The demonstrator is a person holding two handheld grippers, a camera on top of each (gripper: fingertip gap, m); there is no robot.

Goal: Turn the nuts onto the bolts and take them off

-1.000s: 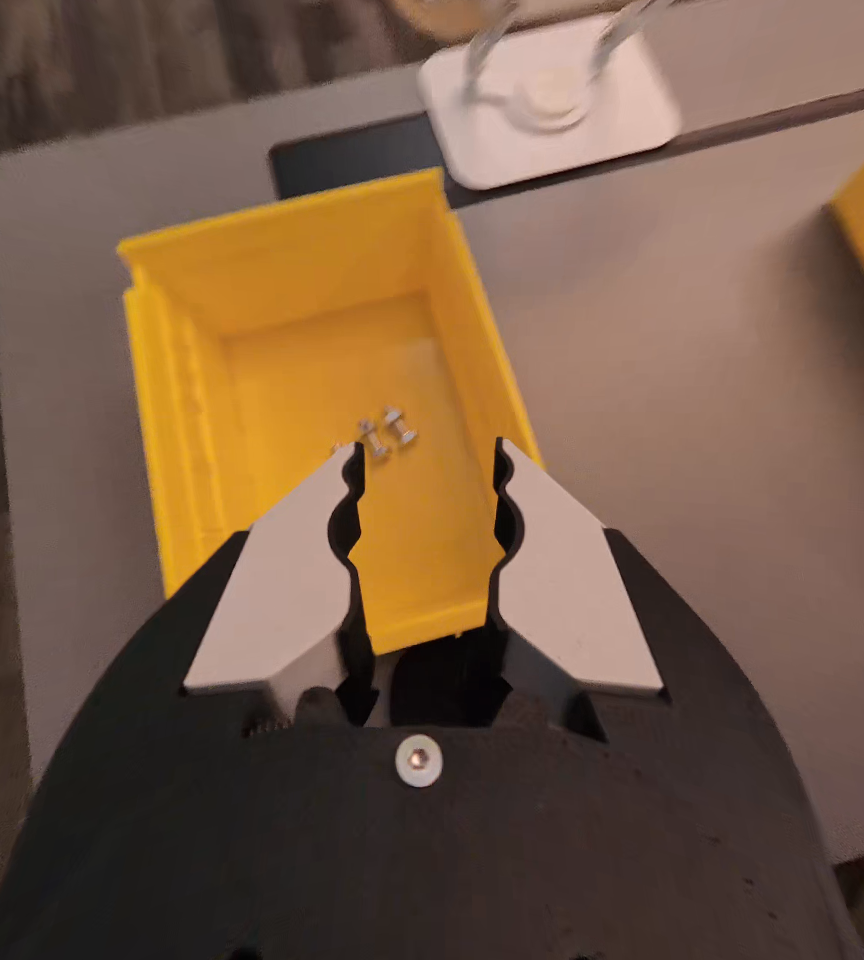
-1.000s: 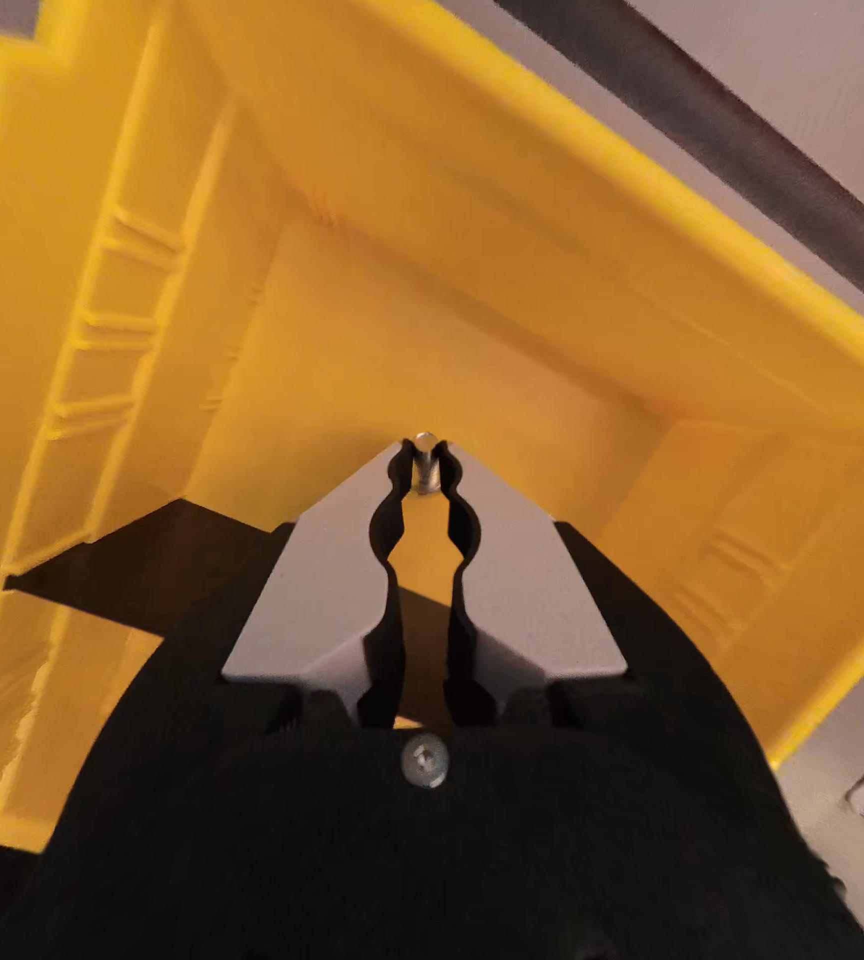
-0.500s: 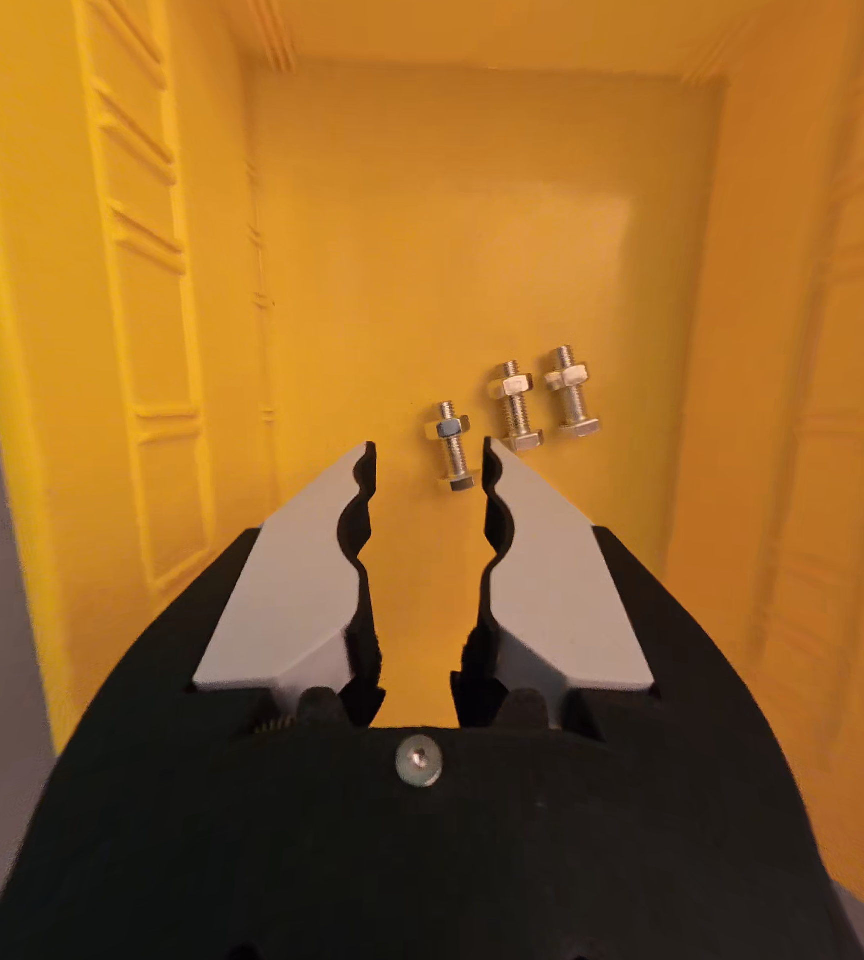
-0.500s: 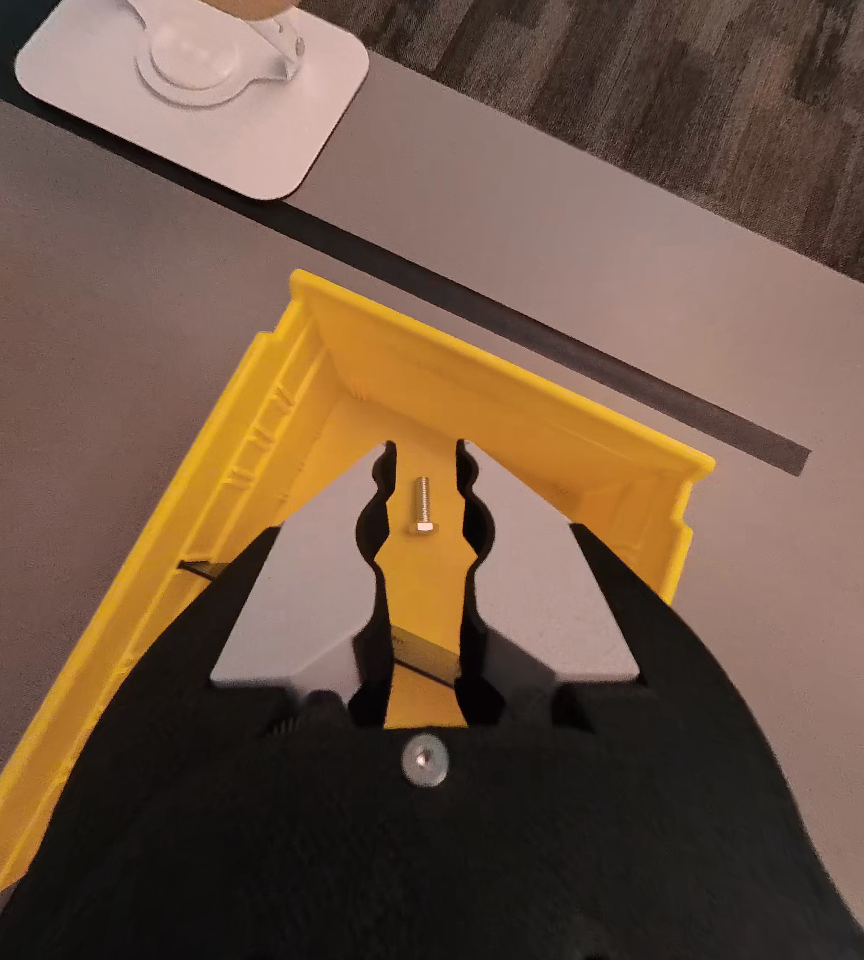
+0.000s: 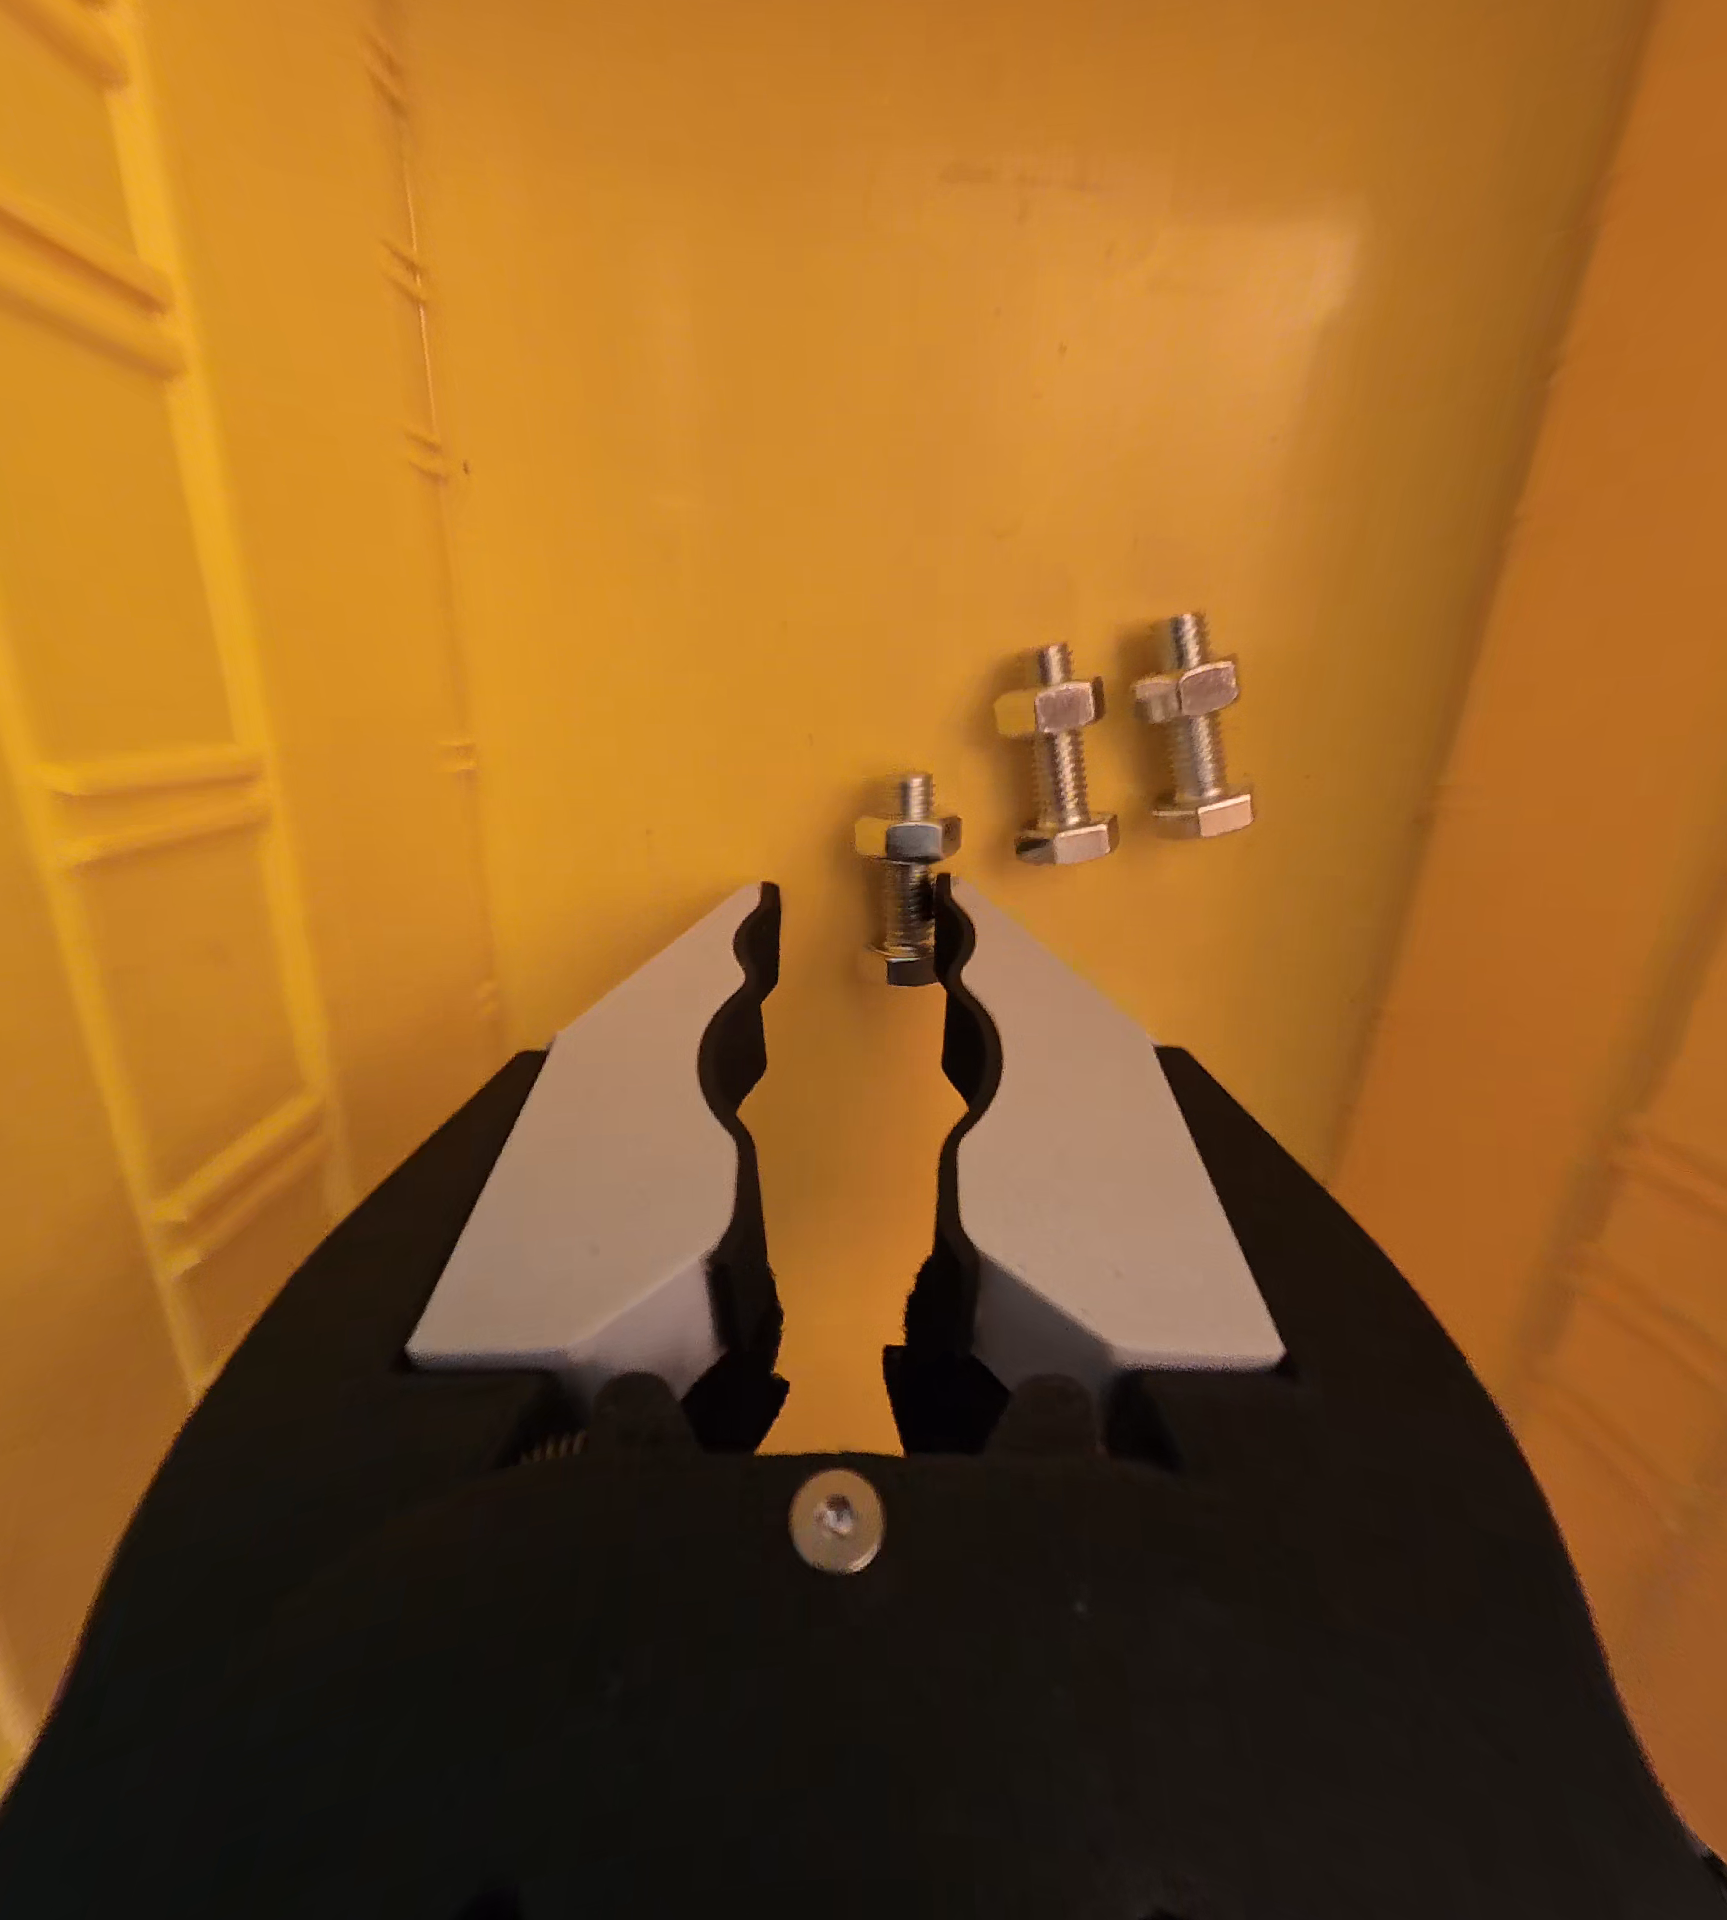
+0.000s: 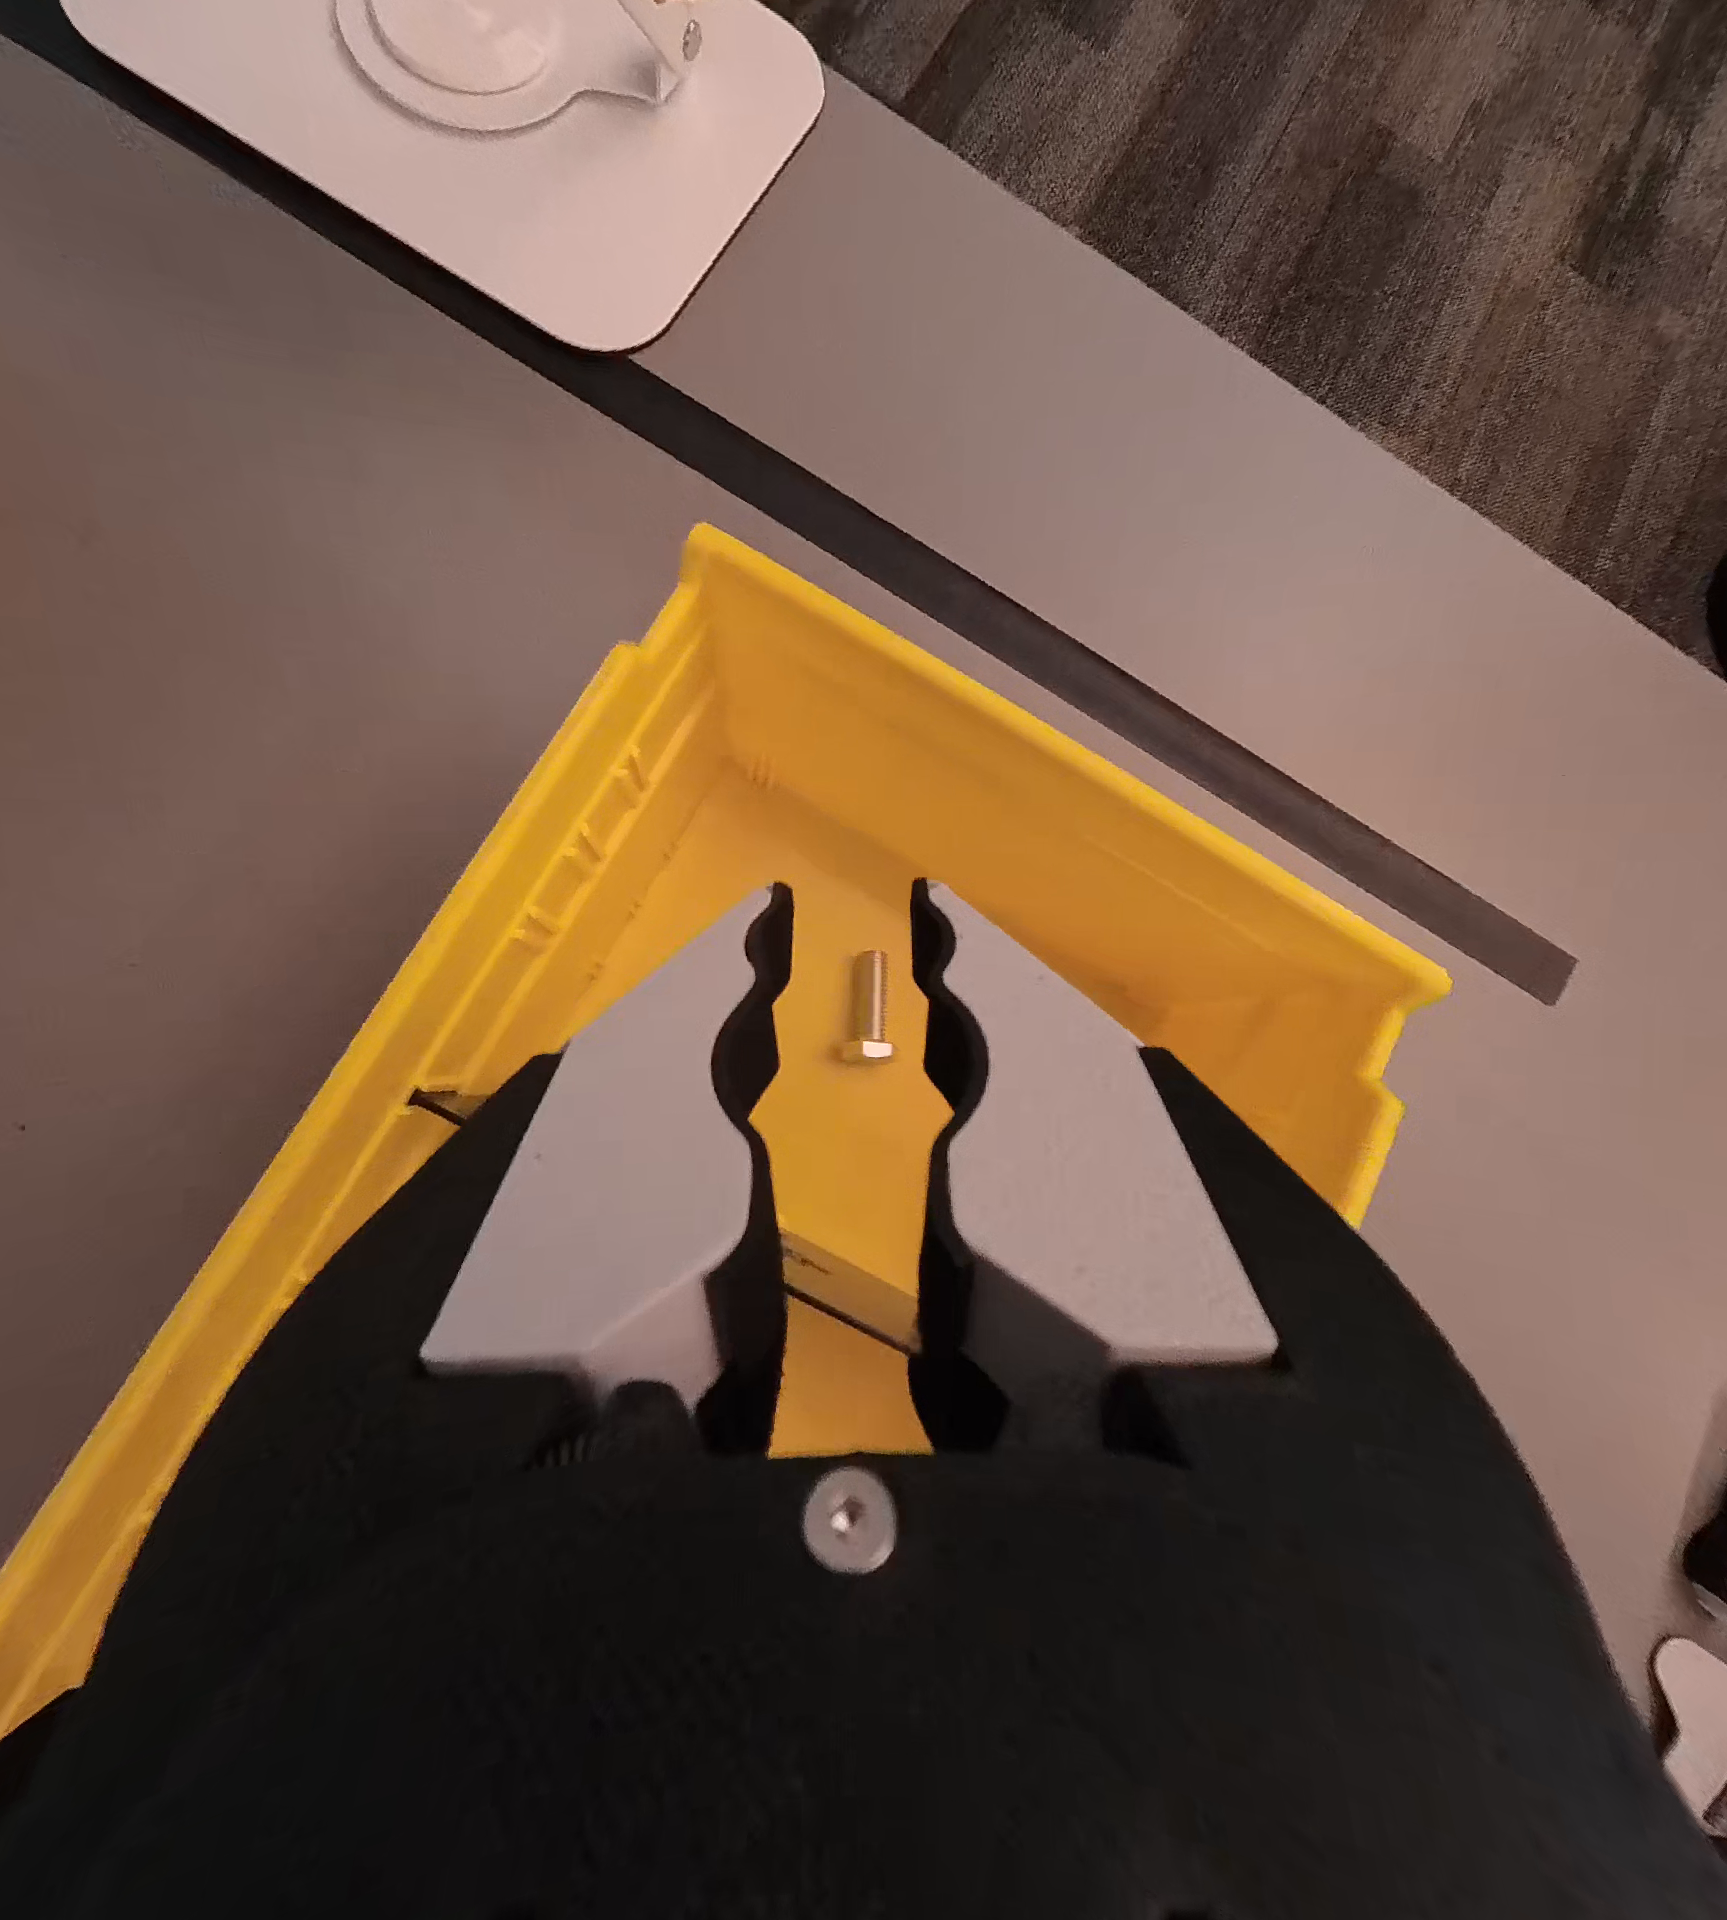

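Three bolts with nuts [image 5: 1056, 769] lie on the floor of a yellow bin [image 5: 838, 364] in our left wrist view; our left gripper [image 5: 854, 899] has its fingers spread, the nearest bolt [image 5: 903, 894] just beside the right fingertip | right wrist view: our right gripper [image 6: 851, 894] is spread above a bare bolt [image 6: 867, 1008] in another yellow bin [image 6: 1046, 769] on the grey table [image 6: 215, 623].

We see three nutted bolts [image 5: 1056, 769] lying side by side in one bin [image 5: 838, 416], a bare bolt [image 6: 867, 1006] in another bin [image 6: 1046, 769].
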